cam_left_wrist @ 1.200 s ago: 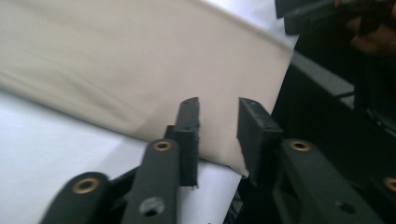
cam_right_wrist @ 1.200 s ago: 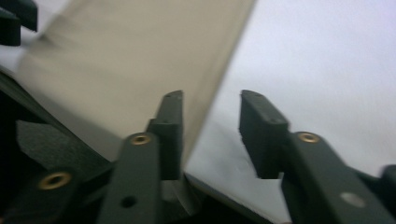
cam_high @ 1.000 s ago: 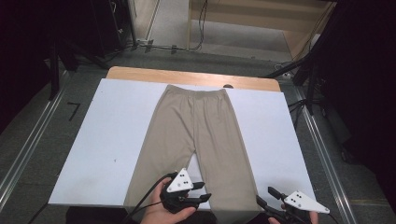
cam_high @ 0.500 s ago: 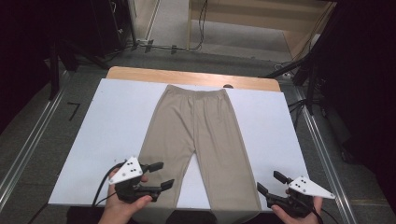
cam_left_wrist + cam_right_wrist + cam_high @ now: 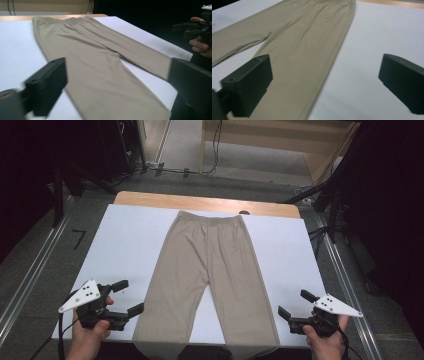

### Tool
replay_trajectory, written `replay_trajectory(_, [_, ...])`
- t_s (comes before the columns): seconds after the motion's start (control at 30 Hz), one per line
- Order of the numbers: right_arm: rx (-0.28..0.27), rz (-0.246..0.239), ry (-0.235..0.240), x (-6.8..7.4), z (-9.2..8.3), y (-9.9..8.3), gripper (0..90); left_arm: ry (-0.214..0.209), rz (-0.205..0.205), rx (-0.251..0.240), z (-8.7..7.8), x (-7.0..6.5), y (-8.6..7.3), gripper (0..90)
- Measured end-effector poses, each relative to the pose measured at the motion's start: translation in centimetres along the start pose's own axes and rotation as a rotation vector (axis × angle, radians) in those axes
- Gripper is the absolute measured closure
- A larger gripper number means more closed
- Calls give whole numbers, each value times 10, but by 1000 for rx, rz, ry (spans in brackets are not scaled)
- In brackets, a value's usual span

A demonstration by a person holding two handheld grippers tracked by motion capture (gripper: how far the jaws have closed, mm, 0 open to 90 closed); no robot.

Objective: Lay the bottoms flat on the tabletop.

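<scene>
Lying flat on the white table (image 5: 125, 240), the beige trousers (image 5: 210, 270) have the waistband near the far edge and both leg ends hanging over the near edge. Left tongs (image 5: 126, 296) hover over the near left corner and right tongs (image 5: 295, 304) over the near right corner; both have just been opening, now spread wide with nothing between.

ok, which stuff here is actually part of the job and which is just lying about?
In the job:
- beige trousers, spread flat on the white table top
- left gripper, open, off the cloth
- right gripper, open, off the cloth

Lying about:
- cables on the floor beyond the table
- small dark thing at the far wooden edge
</scene>
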State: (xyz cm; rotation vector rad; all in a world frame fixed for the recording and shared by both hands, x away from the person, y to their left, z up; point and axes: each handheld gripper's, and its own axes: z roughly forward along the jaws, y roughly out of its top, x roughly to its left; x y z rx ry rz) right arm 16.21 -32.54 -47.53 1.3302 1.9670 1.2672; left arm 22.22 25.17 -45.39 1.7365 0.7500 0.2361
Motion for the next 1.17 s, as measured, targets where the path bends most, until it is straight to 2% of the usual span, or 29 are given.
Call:
replay_trajectory(0.1, [-13,3,-11,-8,3,0,0,30,0,-9,-10,12,-5,0])
replay_trajectory(0.17, [-18,2,-26,-11,5,-3,0,31,-5,-19,-15,20,-9,0])
replay_trajectory(0.2, [-32,1,-34,-13,6,-6,0,49,0,-22,-18,25,-12,0])
replay_trajectory(0.27, [-45,32,-29,-18,8,-12,0,49,-4,-25,-22,32,-16,0])
replay_trajectory(0.43, [-56,35,-47,-29,13,-21,0,86,-23,-16,-27,52,-27,0])
replay_trajectory(0.53, [-71,41,-54,-37,14,-25,0,103,-18,-22,-30,62,-31,0])
replay_trajectory(0.63, [-80,60,-64,-44,13,-28,0,109,-46,-49,-33,70,-33,0])
replay_trajectory(0.7, [-85,68,-67,-48,13,-29,0,113,-43,-51,-33,70,-33,0])
replay_trajectory(0.77, [-86,71,-69,-49,14,-31,0,116,-24,-36,-32,69,-35,0])
replay_trajectory(0.83, [-82,54,-73,-47,15,-31,0,111,-19,-22,-30,68,-37,0])
replay_trajectory(0.9, [-79,51,-74,-47,16,-32,0,110,-26,-27,-30,69,-38,0])
replay_trajectory(1.03, [-88,77,-70,-49,15,-34,0,112,-53,-46,-32,72,-38,0])
replay_trajectory(1.17, [-77,77,-76,-49,17,-34,0,125,-46,-20,-28,71,-37,0])
